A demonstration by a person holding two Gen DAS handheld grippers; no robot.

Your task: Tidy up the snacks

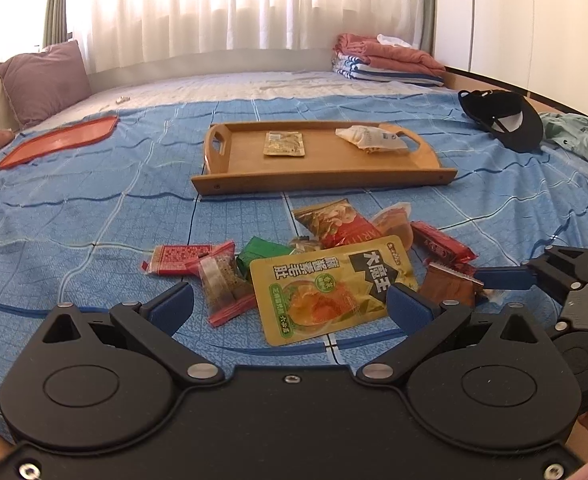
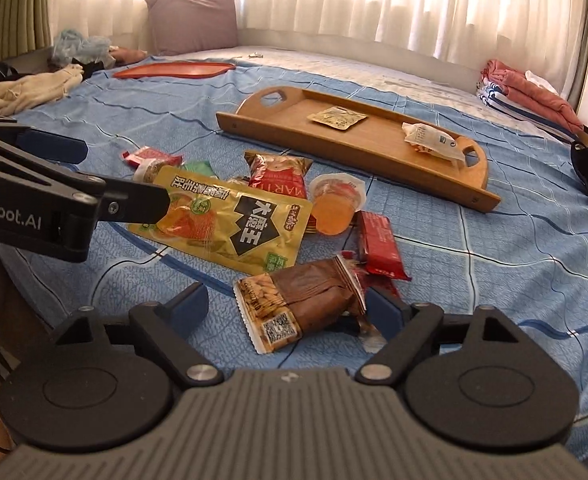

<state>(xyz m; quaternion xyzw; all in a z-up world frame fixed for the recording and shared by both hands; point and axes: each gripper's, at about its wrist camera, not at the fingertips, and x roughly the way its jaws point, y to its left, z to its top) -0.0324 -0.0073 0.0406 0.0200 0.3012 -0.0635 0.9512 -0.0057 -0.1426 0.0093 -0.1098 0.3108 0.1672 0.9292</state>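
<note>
A heap of snack packets lies on the blue bedsheet in front of a wooden tray (image 1: 321, 182) (image 2: 353, 156). The tray holds a tan sachet (image 1: 285, 144) and a white packet (image 1: 373, 138). My left gripper (image 1: 290, 304) is open, low over the sheet, with a big yellow pouch (image 1: 329, 284) (image 2: 230, 224) and a clear-wrapped snack (image 1: 224, 288) between its fingers. My right gripper (image 2: 288, 306) is open around a brown almond packet (image 2: 301, 300) (image 1: 449, 286); its left finger stands apart from the packet. Red packets, an orange jelly cup (image 2: 333, 204) and a green packet lie around them.
A flat red-orange tray (image 1: 58, 142) lies far left, and a purple pillow (image 1: 42, 80) sits behind it. A black cap (image 1: 505, 120) and a green garment (image 1: 581, 136) lie at the right, with folded blankets (image 1: 385, 60) at the back. Beige cloth (image 2: 30, 88) lies by the bed's edge.
</note>
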